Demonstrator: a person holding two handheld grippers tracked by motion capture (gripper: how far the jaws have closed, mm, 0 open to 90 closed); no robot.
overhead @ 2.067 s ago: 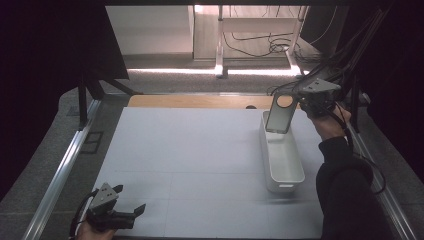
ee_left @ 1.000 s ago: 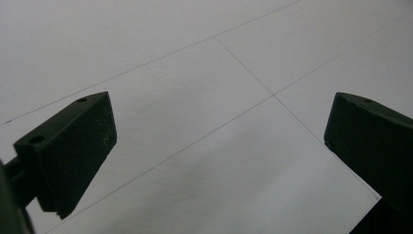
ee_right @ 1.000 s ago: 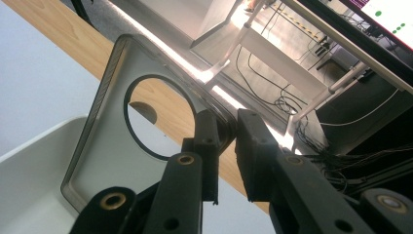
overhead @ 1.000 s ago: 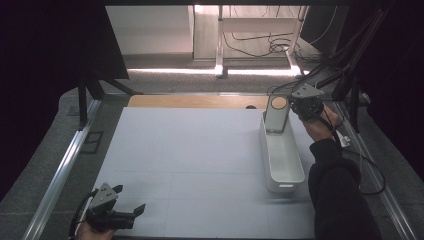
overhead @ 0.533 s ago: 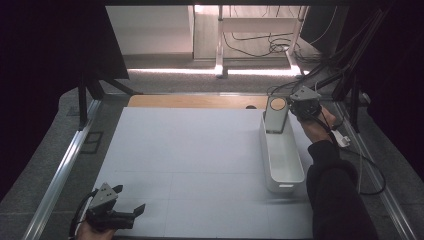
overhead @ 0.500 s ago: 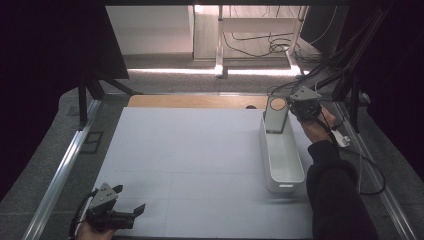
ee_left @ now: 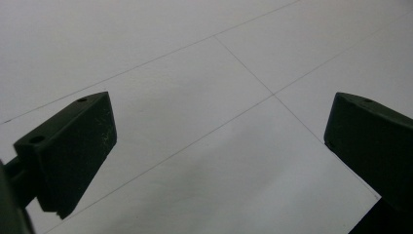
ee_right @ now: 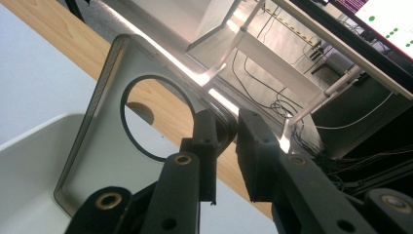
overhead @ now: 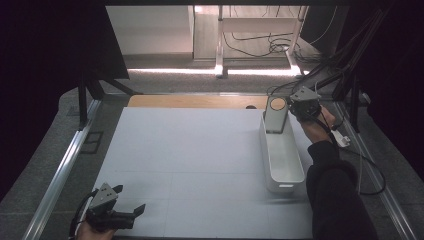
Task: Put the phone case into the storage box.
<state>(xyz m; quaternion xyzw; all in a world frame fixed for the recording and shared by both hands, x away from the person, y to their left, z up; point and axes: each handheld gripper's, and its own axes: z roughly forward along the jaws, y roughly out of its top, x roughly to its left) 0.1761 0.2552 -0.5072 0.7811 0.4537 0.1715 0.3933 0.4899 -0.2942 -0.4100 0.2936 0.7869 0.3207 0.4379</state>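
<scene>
A: Right, right gripper status? Jaws look nearly together.

B: Pinched on the top edge of the grey lid, the flat panel with the round hole. They've just eased open slightly, but the edge still sits between the pads, so I'd call it held.

A: Where's the lid relative to the bin?

B: In the high view the lid stands nearly upright at the far end of the white bin, lower edge down inside it. Bin's long axis runs away from the person, along the right side of the white table. Lid hangs straight below the jaws.

A: So the next move depends on tilt?

B: My guess: lay it along the bin's long axis or lift clear.

A: Left gripper?

B: Jaws wide apart, nothing between them, parked at the near left corner, well apart from the bin. Right hand is far nearer.
</scene>
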